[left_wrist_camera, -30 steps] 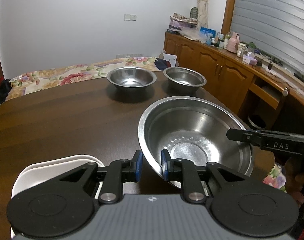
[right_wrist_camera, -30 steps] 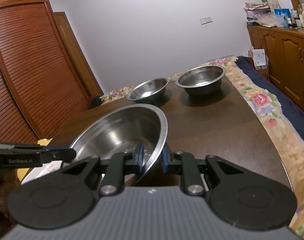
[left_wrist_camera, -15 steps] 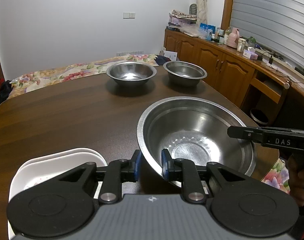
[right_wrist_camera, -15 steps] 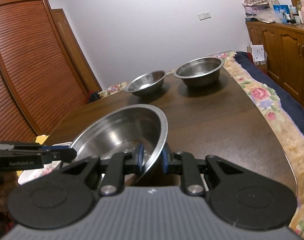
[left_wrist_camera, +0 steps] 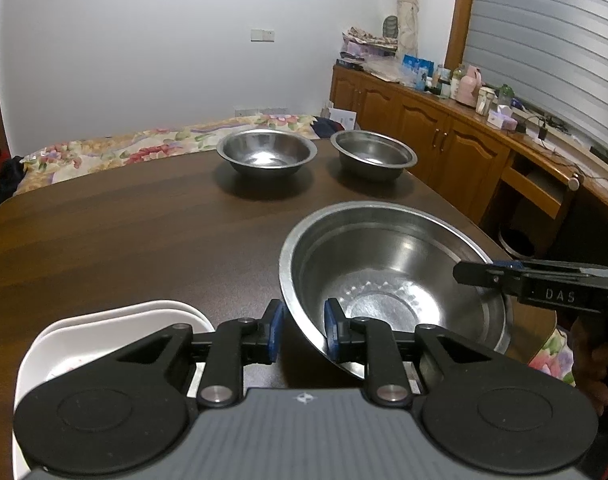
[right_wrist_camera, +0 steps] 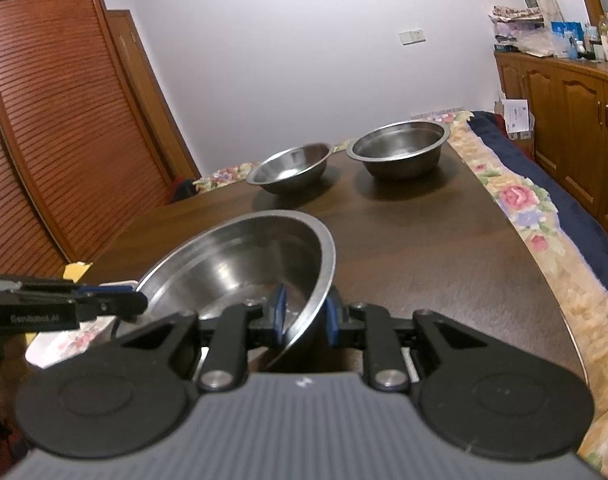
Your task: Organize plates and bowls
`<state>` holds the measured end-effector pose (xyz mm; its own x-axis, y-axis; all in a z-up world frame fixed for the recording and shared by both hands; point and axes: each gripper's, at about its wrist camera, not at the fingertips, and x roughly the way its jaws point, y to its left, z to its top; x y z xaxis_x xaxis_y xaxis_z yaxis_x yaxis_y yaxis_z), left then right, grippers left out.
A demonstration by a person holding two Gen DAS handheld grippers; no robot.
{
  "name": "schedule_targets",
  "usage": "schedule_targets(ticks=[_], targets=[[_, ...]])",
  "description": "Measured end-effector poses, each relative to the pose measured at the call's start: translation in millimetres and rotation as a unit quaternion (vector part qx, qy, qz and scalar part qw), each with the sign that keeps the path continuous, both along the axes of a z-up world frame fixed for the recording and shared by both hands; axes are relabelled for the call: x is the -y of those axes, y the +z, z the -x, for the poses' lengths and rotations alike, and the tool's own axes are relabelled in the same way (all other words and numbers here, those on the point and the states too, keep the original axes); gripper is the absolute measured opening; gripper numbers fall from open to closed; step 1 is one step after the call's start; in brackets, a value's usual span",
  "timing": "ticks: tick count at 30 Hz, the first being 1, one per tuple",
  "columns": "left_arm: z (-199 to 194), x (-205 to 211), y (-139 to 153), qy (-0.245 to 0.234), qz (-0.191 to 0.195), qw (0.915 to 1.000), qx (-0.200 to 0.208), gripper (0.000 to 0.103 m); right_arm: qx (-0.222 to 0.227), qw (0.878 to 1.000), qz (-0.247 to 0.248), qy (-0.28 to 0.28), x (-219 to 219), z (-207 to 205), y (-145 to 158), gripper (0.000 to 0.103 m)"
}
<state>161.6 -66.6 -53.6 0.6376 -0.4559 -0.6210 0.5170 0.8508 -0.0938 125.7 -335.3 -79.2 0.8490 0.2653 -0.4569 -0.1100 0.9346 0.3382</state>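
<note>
Looking along the left gripper (left_wrist_camera: 299, 334): the large steel bowl (left_wrist_camera: 392, 280) sits tilted over the near right part of the desk (left_wrist_camera: 143, 232), its near rim passing between the blue pads. The right-hand pad lies against the bowl's inner wall; the left-hand pad stands a little clear of the outer wall, so the jaws are narrow but not clearly pinching — grip uncertain. A white dish (left_wrist_camera: 103, 332) lies on the desk just left of the jaws, partly hidden by them. The right gripper (left_wrist_camera: 476, 274) reaches in from the right at the bowl's far rim. Two smaller steel bowls (left_wrist_camera: 266, 152) (left_wrist_camera: 373, 154) stand side by side at the far edge, well apart from the big one.

Right wrist view: the right gripper (right_wrist_camera: 301, 312) straddles the same large bowl's rim (right_wrist_camera: 243, 264). Jaws opening — inner pad inside the wall, outer pad outside, a gap visible either side of the thin rim. The left gripper (right_wrist_camera: 137, 300) meets the opposite rim at left.
</note>
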Motion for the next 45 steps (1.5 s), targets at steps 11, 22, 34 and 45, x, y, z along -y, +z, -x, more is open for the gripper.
schedule_targets(ticks=[11,22,34,45], targets=[[4.1,-10.1,32.2,0.002,0.026,0.9992,0.031,0.025,0.005,1.000,0.026,0.004,4.2,3.6,20.1,0.029],[-25.3,-2.0,54.1,0.009,0.026,0.9980,0.058,0.026,0.034,0.998,0.054,0.004,17.8,-17.0,56.8,0.029],[-91.8,7.2,58.4,0.038,0.017,0.9979,0.050,0.033,0.044,0.996,0.072,0.038,28.9,-94.1,74.4,0.029],[-155.7,14.3,41.3,0.059,-0.009,0.9975,0.037,0.050,0.019,0.992,0.094,0.086,16.9,-177.2,63.5,0.044]])
